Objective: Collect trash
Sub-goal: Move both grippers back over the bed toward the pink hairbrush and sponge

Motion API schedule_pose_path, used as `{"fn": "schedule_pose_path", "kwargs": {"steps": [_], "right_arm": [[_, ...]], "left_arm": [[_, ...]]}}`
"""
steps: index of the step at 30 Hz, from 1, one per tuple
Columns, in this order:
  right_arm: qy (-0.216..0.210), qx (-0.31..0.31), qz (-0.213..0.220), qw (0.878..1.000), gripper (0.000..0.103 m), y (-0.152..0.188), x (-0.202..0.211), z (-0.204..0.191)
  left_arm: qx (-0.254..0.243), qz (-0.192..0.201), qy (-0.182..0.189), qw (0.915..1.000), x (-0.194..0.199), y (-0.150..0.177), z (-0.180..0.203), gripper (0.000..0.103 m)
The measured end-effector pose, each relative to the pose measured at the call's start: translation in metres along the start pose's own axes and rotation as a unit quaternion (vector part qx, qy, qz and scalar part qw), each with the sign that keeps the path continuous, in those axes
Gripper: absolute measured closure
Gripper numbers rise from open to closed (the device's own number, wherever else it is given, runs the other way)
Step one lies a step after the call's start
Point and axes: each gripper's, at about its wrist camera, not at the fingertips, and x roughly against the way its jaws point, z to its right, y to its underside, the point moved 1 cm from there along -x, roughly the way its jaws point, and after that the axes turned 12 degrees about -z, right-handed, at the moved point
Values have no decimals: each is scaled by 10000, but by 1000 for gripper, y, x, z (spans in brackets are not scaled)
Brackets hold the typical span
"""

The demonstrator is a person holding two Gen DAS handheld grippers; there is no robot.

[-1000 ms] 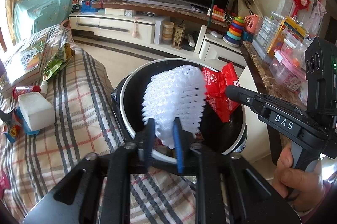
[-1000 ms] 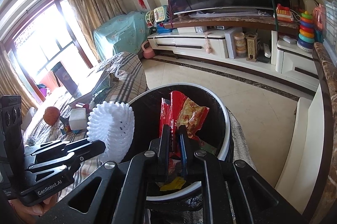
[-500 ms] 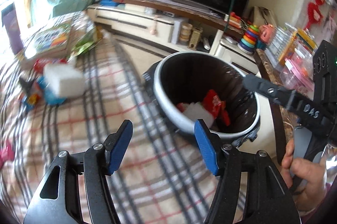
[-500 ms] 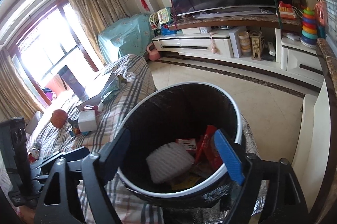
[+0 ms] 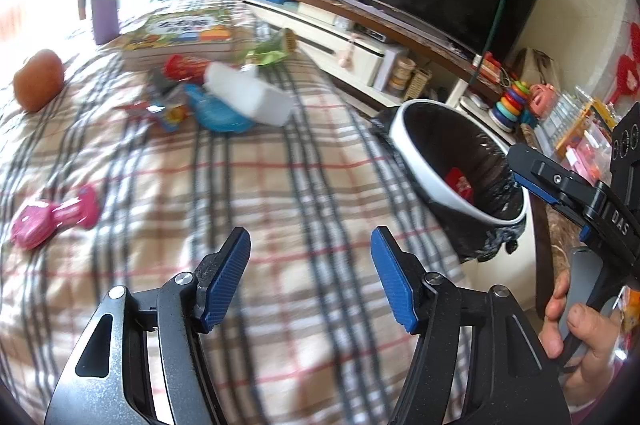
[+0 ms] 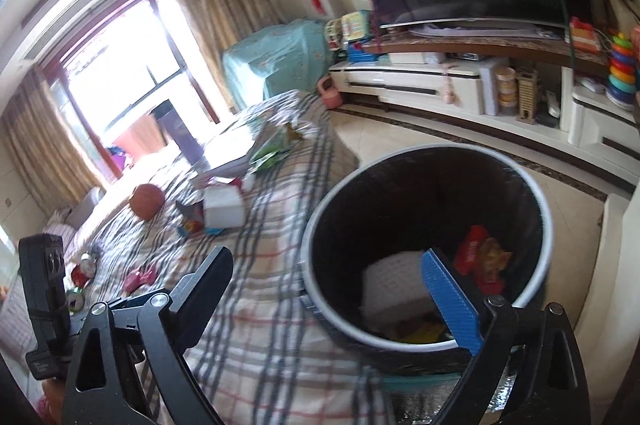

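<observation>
Foam net (image 6: 394, 279) — right view only

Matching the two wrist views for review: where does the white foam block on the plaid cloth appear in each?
Left wrist: white foam block sits upper centre, beside blue packaging.
Right wrist: it lies left of centre, right of an orange ball.
Shared landmark: the white-rimmed, black-lined round trash bin.

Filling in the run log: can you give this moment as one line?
left hand-held gripper: open, empty | right hand-held gripper: opening, empty | white foam net, red snack wrapper: inside white-rimmed black-lined bin
</observation>
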Motion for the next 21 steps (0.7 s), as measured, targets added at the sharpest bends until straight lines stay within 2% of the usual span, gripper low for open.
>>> {"fn": "schedule_pose_path", "kwargs": {"steps": [10,21], "right_arm": [[-323,394,-309,9982,6,3,-30,-43],[-586,674,-472,9949,6,3,-53,-75]], "left_arm": [[573,41,-276,9980,17,24,-56,39],[1282,-31,-507,9904,24,45,-119,38]]}}
